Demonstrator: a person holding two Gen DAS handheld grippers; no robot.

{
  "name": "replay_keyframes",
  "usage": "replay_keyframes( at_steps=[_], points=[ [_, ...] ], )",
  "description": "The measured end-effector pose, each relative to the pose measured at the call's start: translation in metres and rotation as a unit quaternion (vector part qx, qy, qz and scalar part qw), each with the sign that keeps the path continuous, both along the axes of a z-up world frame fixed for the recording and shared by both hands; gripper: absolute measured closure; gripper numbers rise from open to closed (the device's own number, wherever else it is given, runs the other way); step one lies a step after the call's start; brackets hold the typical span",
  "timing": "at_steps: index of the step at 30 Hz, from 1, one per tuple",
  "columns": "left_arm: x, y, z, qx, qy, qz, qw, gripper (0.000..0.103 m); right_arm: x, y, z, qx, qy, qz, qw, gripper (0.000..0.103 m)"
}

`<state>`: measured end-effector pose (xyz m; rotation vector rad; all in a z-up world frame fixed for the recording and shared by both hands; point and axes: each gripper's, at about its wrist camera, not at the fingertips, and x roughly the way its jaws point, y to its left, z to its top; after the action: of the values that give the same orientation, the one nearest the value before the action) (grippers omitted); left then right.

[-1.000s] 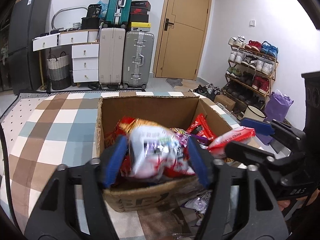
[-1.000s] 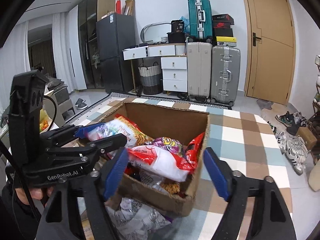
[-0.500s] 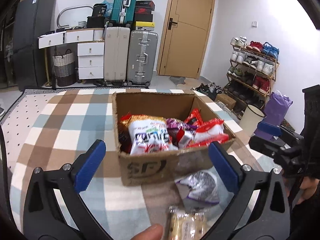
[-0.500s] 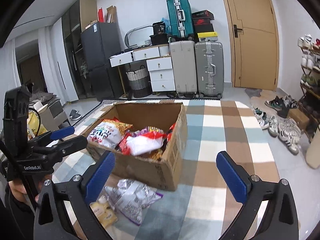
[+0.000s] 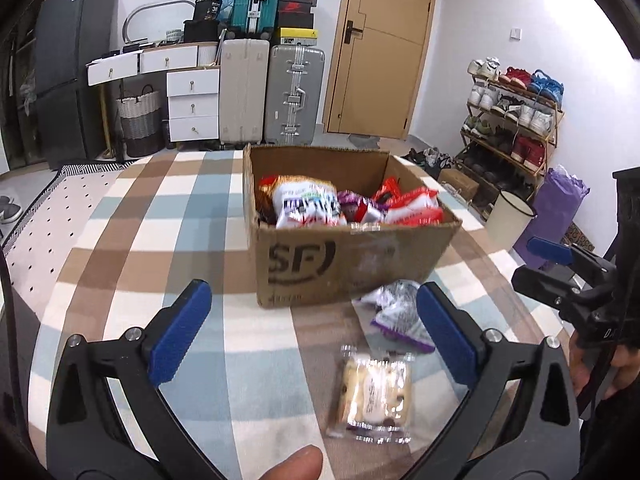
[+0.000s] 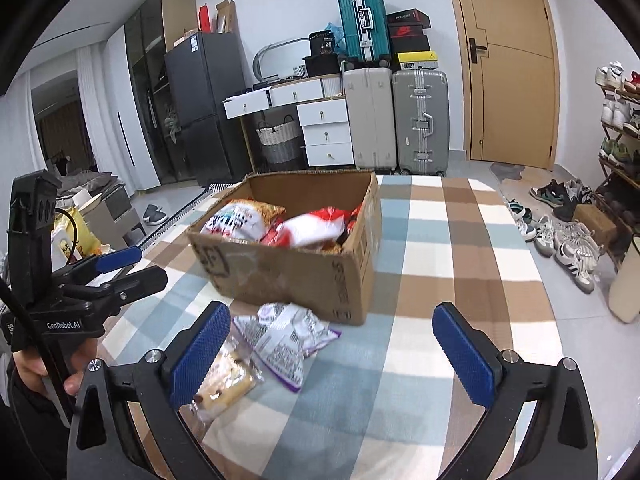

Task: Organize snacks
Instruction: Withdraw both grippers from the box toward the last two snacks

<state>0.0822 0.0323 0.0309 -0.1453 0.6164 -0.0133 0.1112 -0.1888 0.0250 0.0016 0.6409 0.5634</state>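
A brown cardboard box (image 5: 352,264) (image 6: 292,276) stands on the checked tablecloth and holds several snack bags, among them a white bag (image 5: 306,204) and a red-and-white bag (image 6: 316,226). In front of the box lie a purple-and-silver bag (image 5: 394,312) (image 6: 280,336) and a clear pack of biscuits (image 5: 374,394) (image 6: 222,388). My left gripper (image 5: 316,334) is open and empty, above the table short of the box. My right gripper (image 6: 332,354) is open and empty, near the two loose packs. Each gripper shows at the edge of the other's view.
The checked tablecloth (image 5: 132,248) stretches left of the box. Suitcases (image 5: 294,94), white drawers (image 5: 192,104) and a door (image 5: 380,48) stand at the back. A shoe rack (image 5: 516,120) and a white bin (image 5: 508,220) are at the right.
My left gripper opened and let the white bag drop into the box. Both grippers drew back from the box, bringing the two loose packs on the table into view.
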Motion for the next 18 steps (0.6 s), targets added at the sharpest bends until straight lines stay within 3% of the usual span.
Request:
replay_keyframes(
  at_steps=[18],
  points=[
    [0.015,-0.043,-0.061,0.023,0.094,-0.053,0.9939,0.001,0.010,0.014,-0.051,-0.023,0.064,0.011,0.998,0.000]
  ],
)
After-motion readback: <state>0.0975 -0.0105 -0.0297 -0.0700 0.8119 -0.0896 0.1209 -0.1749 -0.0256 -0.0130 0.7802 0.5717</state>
